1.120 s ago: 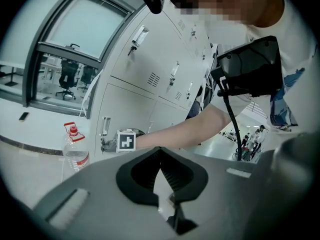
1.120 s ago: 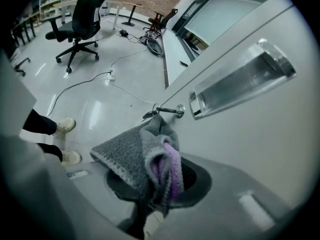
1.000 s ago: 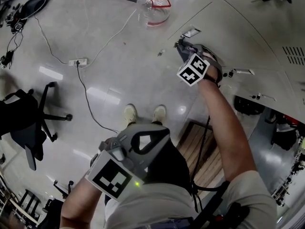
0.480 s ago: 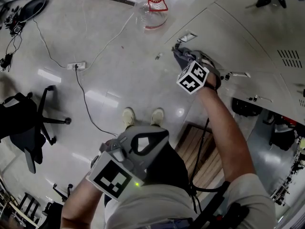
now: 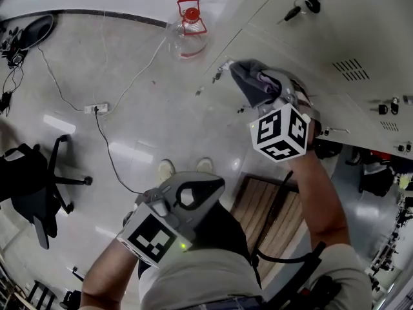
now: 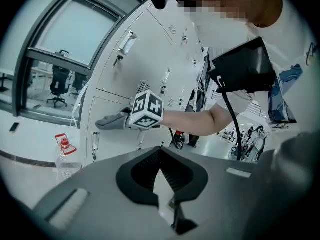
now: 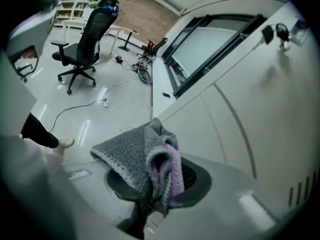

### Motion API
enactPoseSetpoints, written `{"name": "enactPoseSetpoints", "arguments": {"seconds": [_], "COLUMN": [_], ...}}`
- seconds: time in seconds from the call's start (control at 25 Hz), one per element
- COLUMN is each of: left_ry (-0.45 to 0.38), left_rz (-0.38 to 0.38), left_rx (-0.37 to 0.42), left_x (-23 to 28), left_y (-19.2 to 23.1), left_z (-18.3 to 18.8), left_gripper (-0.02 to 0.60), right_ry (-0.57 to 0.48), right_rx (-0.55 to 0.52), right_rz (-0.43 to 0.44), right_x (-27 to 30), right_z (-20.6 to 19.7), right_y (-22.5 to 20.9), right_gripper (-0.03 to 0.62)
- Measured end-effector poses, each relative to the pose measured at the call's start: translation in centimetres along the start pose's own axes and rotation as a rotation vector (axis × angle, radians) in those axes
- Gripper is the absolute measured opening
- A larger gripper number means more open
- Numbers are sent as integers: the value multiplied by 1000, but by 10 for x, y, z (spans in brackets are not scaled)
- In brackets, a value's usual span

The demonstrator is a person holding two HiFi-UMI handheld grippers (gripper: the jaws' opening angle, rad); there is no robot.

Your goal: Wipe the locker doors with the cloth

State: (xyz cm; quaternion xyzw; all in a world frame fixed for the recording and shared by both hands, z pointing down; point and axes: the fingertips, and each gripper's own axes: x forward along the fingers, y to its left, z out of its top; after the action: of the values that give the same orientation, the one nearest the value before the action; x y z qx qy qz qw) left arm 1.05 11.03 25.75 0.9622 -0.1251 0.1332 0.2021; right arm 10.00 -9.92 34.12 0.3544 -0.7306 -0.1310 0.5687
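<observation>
My right gripper [image 5: 263, 86] is shut on a folded grey cloth [image 5: 250, 81] with a purple inner side [image 7: 172, 171]. The cloth is held against a pale locker door [image 5: 335, 31], beside a door seam and below a vent grille [image 5: 350, 66]. In the right gripper view the cloth [image 7: 131, 155] bulges out of the jaws, the door [image 7: 260, 99] close on the right. My left gripper [image 5: 184, 202] hangs low by the person's waist, away from the lockers, shut with nothing in it [image 6: 160, 156]. Its view shows the right gripper's cube [image 6: 147, 110] and the cloth [image 6: 112, 120] on the door [image 6: 150, 49].
A water bottle with a red cap [image 5: 187, 28] stands on the floor at the lockers' foot. A power strip [image 5: 95, 108] and cables cross the floor. An office chair [image 5: 39, 173] is at the left. Keys [image 5: 303, 5] hang in door locks. A wooden panel [image 5: 264, 205] lies below the right arm.
The right gripper has slid the cloth along the locker door, away from the floor and towards the vent grille. The left gripper has stayed by the waist.
</observation>
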Motion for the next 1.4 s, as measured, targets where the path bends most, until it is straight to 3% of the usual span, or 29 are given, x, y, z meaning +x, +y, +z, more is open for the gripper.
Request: {"name": "enactPoseSetpoints", "arguments": {"seconds": [0.24, 0.48, 1.4], "left_ry": [-11, -6, 11], "left_rz": [-16, -12, 14], "left_rx": [16, 20, -24], "left_x": [1, -4, -3], "left_y": [-9, -12, 6], "left_z": [12, 9, -12], "left_gripper": [2, 3, 2], "right_ry": [-97, -88, 32], "right_rx": [-14, -25, -36], "right_rz": [-94, -142, 38], "right_x": [-43, -37, 86], "right_z": [36, 40, -3], "right_y": [-44, -60, 25], "right_gripper": [87, 87, 86]}}
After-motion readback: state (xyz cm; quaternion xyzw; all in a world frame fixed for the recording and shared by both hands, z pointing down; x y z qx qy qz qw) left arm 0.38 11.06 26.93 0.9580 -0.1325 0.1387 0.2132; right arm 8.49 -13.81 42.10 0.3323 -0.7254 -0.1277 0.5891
